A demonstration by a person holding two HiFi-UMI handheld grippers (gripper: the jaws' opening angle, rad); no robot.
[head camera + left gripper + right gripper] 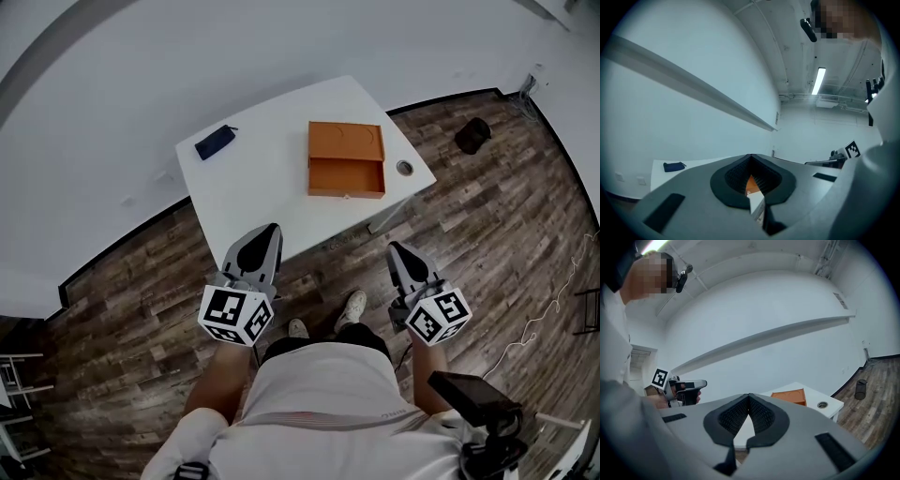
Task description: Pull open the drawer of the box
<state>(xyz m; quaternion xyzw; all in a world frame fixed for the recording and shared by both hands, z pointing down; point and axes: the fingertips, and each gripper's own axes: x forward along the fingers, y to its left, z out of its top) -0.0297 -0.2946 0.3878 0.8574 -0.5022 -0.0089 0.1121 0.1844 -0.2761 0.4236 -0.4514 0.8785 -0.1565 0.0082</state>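
An orange box (346,142) is seen on the white table (253,202), near its right edge. Its drawer (346,177) is pulled out toward the person, and the inside can be seen. A small blue pouch (215,142) is laid near the table's far left corner, well apart from the box. The left gripper (271,231) and the right gripper (395,247) are held close to the person's body, well apart from the box. Both pairs of jaws are pressed together, and nothing is held in them.
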